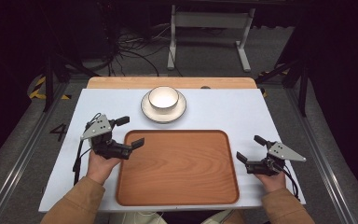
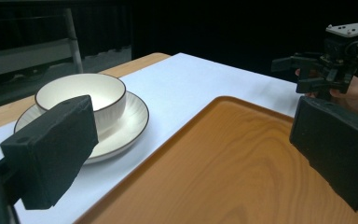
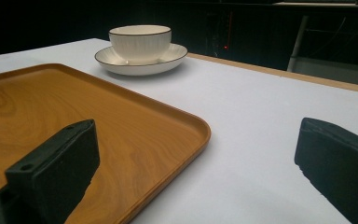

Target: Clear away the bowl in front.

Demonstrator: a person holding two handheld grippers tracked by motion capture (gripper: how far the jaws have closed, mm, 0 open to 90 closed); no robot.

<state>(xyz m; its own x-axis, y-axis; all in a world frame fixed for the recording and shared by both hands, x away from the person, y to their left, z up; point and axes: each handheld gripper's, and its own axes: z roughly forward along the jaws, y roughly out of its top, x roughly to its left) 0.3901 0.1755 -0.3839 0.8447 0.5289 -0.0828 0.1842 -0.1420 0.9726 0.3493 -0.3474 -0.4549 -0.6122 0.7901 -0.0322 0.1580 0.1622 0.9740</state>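
Nearest the person, a wooden tray [image 1: 177, 168] lies empty on the white table [image 1: 242, 112], its front rim close to the table's near edge. The left gripper [image 1: 126, 132] hovers at the tray's left rim, jaws spread wide, holding nothing. The right gripper [image 1: 251, 149] sits just right of the tray, jaws likewise apart and empty. Farther off, beyond a strip of bare tabletop, a white bowl [image 1: 163, 98] stands empty on its saucer [image 1: 181, 110]. A "4" [image 1: 58, 132] marks the floor.
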